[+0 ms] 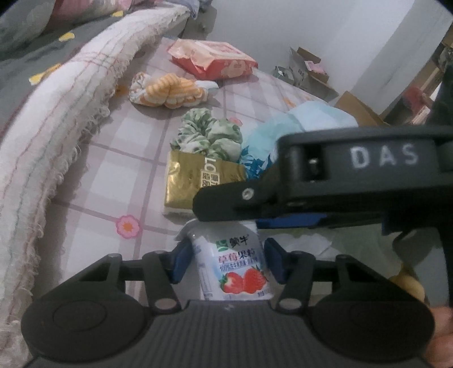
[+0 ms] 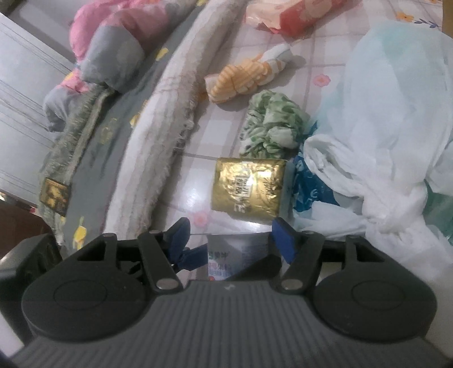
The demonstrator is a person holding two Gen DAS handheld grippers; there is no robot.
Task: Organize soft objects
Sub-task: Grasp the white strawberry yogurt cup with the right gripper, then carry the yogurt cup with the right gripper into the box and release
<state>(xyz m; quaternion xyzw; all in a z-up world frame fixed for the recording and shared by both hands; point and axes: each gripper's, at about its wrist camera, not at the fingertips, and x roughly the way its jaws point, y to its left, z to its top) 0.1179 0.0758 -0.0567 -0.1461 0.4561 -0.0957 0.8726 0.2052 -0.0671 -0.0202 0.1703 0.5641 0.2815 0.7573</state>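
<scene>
My left gripper [image 1: 226, 261] is shut on a white strawberry yogurt cup [image 1: 236, 266], held upright between the blue pads. My right gripper [image 2: 236, 236] comes in from above over the cup's top [image 2: 223, 260]; in the left wrist view its black body [image 1: 325, 181] spans the right side. Its jaws stand apart around the cup top. On the checked bedsheet lie a gold tissue pack [image 1: 195, 181] [image 2: 247, 188], a green patterned cloth [image 1: 211, 136] [image 2: 271, 126], orange striped socks [image 1: 170, 90] [image 2: 240, 79] and a red packet [image 1: 212, 58] [image 2: 283, 14].
A fringed blanket roll [image 1: 70, 119] [image 2: 164, 136] runs along the left. White and blue plastic bags [image 2: 382, 127] [image 1: 297, 124] pile up on the right. Cardboard boxes [image 1: 308, 68] stand on the floor beyond the bed. A pink and grey quilt [image 2: 113, 42] lies far left.
</scene>
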